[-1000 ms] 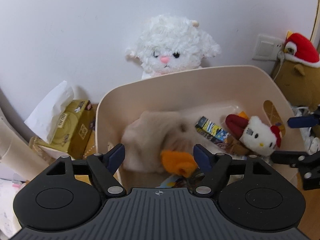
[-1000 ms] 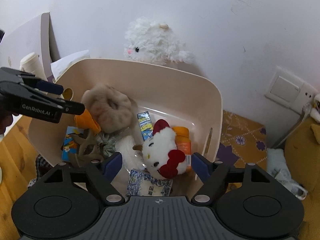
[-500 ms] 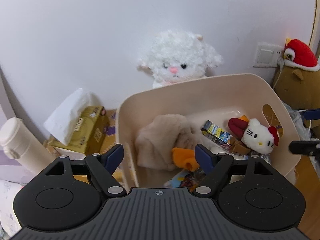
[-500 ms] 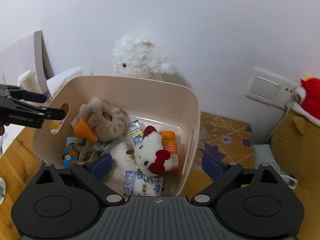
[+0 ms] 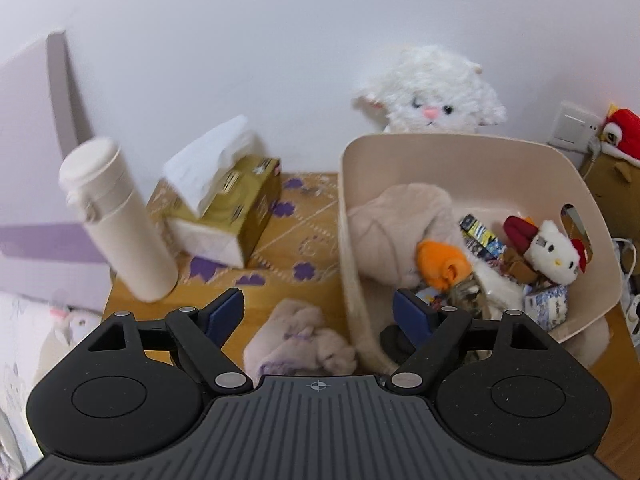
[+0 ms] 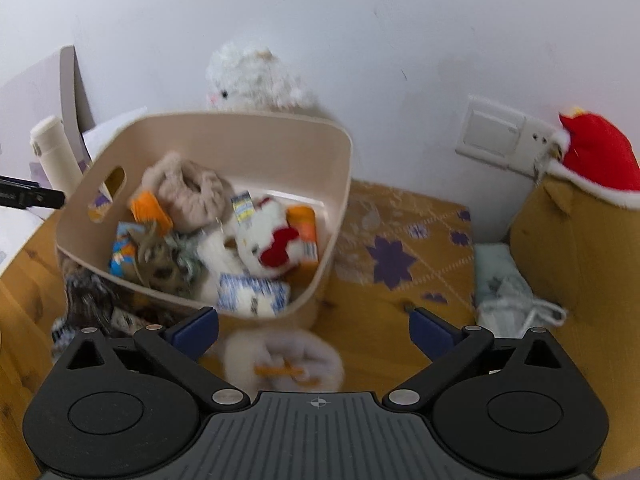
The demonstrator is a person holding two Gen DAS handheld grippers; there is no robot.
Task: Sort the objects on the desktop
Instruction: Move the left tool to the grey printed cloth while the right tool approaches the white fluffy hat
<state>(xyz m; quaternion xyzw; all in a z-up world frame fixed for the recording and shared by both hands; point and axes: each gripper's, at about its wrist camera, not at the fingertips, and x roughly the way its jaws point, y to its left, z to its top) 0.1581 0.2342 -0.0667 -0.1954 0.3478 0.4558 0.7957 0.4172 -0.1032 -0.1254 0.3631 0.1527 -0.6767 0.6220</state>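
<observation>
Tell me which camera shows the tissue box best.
The left wrist view. The tissue box sits sharp and whole on the patterned mat, between the white bottle and the beige bin. In the right wrist view the bin hides it; only a white edge shows behind the rim.

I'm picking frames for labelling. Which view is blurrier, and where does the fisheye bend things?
Right wrist view: blurrier, bin contents and white plush smeared. Left wrist view: sharper inside the bin, though the bottle is soft and leans with the fisheye near the edge. Both: even light, no glare.
</observation>
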